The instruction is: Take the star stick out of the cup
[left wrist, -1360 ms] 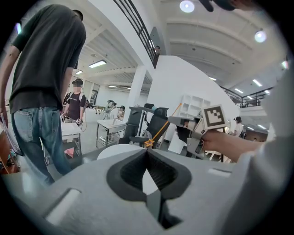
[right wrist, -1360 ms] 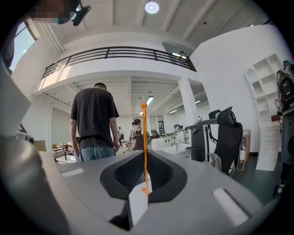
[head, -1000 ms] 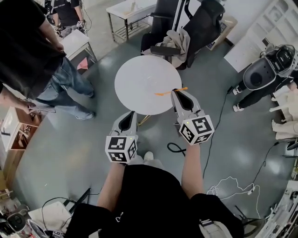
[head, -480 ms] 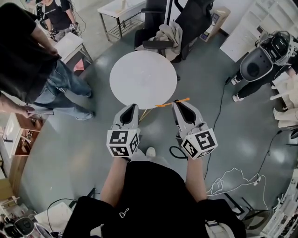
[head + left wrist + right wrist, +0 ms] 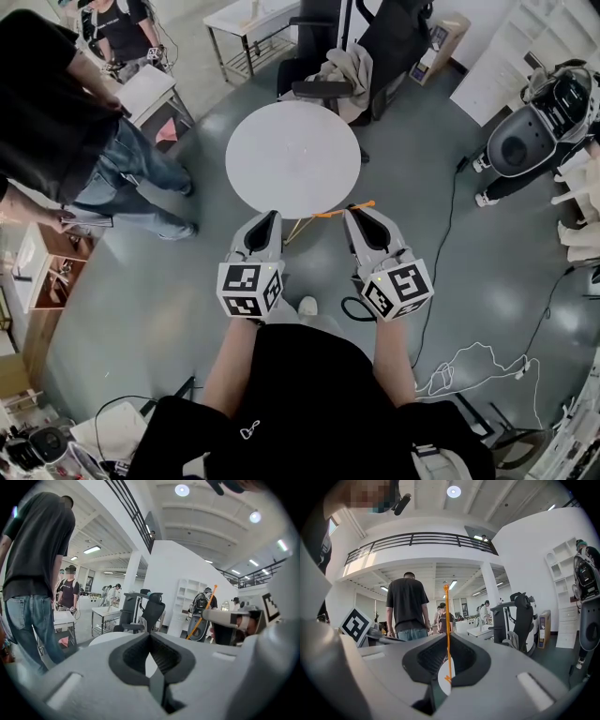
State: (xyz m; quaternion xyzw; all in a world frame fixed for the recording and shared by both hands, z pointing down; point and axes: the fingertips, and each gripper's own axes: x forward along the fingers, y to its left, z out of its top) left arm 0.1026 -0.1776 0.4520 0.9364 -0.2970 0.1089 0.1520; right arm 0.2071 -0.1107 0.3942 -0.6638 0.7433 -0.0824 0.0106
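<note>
A round white table point(image 5: 293, 155) stands on the grey floor, with a bystander in a black shirt and jeans point(image 5: 56, 112) to its left and dark office chairs point(image 5: 389, 47) behind it. Just off the table's near edge the person holds both tongs level. The left gripper point(image 5: 265, 221) has its jaws together on nothing. The right gripper point(image 5: 362, 212) is pinched on the thin orange star stick point(image 5: 339, 211), which runs crosswise from its tips over the floor; its star end is perhaps too small to make out.

Matt table point(image 5: 292, 155), plastic star stick point(image 5: 333, 213)
</note>
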